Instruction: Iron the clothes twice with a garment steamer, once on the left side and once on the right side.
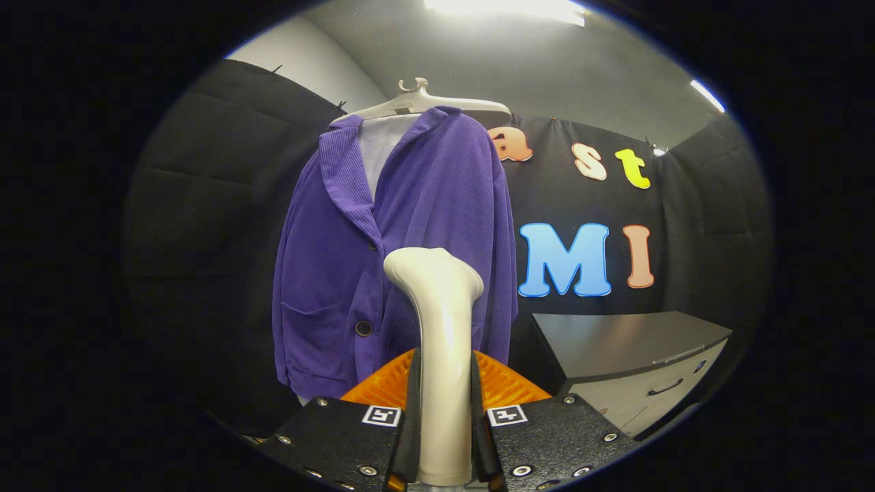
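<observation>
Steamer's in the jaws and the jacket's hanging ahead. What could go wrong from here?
1. The gripper holds the steamer low on its handle, so the head could tip while stroking.
2. The jacket hangs loose on its hanger, so pushing may swing it away.
3. The cabinet could block right-side passes.

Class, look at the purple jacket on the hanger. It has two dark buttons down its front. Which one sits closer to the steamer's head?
The upper button, just below the lapel on the jacket, beside the steamer head clamped by the gripper. The lower button sits by the pocket.
</observation>
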`<state>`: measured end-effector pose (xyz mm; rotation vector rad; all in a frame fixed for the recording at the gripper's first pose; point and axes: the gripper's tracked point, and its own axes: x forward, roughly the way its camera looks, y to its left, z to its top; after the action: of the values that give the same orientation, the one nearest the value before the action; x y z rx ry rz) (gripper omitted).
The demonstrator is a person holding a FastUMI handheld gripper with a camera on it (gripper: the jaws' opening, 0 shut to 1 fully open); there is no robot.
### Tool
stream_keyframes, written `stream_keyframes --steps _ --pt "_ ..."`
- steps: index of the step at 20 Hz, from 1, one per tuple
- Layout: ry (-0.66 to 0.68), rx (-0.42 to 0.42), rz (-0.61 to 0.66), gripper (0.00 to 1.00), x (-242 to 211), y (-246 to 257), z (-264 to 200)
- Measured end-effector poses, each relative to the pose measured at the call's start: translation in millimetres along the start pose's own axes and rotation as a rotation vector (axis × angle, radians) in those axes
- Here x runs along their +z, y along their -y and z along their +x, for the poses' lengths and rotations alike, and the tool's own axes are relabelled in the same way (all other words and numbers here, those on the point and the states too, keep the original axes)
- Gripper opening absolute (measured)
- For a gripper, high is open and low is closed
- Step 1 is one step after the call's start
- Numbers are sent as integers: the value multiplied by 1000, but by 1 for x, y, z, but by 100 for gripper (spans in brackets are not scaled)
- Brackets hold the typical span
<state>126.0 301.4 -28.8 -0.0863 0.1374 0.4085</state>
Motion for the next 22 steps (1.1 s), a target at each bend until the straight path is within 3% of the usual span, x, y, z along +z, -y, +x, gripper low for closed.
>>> stream_keyframes --steps 17,22 --pt "-208 25 -8 32 -119 -9 -42" --pt "-244 28 -6 32 -136 -14 -52"
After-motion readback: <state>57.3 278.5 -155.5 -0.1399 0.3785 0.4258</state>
